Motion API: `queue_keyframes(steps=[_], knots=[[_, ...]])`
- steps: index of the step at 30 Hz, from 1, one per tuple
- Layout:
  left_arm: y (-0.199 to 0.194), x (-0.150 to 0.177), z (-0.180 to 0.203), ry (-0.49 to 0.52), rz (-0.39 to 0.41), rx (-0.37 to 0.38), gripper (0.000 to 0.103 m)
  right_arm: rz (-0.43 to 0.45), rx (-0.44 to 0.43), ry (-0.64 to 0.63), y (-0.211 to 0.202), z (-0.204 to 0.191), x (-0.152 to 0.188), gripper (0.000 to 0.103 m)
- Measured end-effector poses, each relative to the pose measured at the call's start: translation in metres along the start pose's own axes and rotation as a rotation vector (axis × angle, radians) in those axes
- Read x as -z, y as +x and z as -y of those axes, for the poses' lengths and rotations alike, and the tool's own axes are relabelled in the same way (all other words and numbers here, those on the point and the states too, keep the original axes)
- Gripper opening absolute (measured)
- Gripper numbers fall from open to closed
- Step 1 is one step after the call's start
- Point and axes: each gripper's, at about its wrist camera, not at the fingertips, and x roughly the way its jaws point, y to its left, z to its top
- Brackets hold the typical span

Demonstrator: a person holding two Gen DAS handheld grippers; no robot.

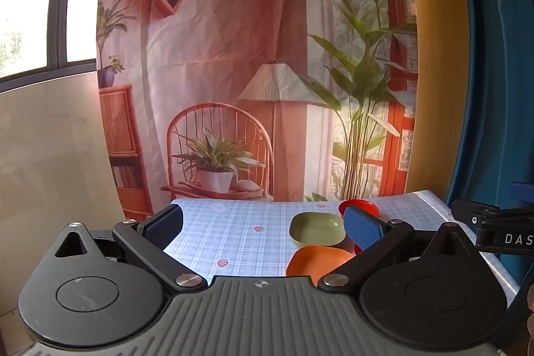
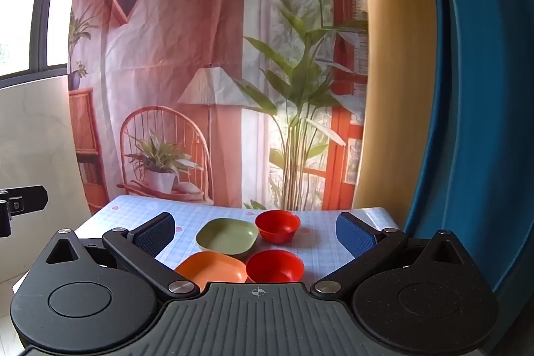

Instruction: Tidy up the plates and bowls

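Note:
A green square plate (image 2: 227,236) and an orange square plate (image 2: 211,267) lie side by side on the checked tablecloth (image 2: 320,251). One red bowl (image 2: 277,225) stands behind another red bowl (image 2: 275,266), to the plates' right. My right gripper (image 2: 255,231) is open and empty, held above and short of them. My left gripper (image 1: 263,226) is open and empty over the table's left part. In the left wrist view the green plate (image 1: 317,228) and orange plate (image 1: 317,261) sit near its right finger, which partly hides a red bowl (image 1: 358,207).
A printed cloth backdrop (image 2: 213,72) hangs just behind the table. A blue curtain (image 2: 477,122) is at the right and a window (image 1: 33,5) at the left. The tablecloth (image 1: 233,232) shows strawberry prints. The other gripper's body (image 1: 494,227) juts in at right.

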Motion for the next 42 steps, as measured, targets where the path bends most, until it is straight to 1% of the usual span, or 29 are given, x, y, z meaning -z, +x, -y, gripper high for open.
queue_keyframes(steps=[2, 3, 6, 13, 14, 30, 42], knots=[[0.0009, -0.0003, -0.0033, -0.01, -0.001, 0.004, 0.103, 0.003, 0.001, 0.001, -0.0015, 0.0001, 0.0002, 0.103], [0.0005, -0.0001, 0.001, 0.014, 0.007, -0.019, 0.103, 0.002, 0.001, 0.0, -0.0028, 0.0, 0.0001, 0.103], [0.0009, -0.0004, 0.0024, 0.012, 0.005, -0.018, 0.103, -0.014, 0.003, 0.005, -0.0013, 0.001, -0.0001, 0.103], [-0.0009, 0.0001, 0.0002, 0.014, 0.005, -0.017, 0.103, -0.012, 0.006, 0.019, -0.0052, 0.0073, 0.0089, 0.103], [-0.0012, 0.0, -0.0001, 0.014, 0.006, -0.018, 0.103, -0.016, 0.009, 0.023, -0.0052, 0.0056, 0.0027, 0.103], [-0.0001, 0.0004, 0.0009, 0.013, 0.01, -0.039, 0.103, -0.009, 0.008, 0.023, -0.0029, 0.0057, 0.0029, 0.103], [-0.0003, 0.0004, 0.0016, 0.012, 0.008, -0.039, 0.103, -0.009, 0.01, 0.02, -0.0032, 0.0065, 0.0016, 0.103]])
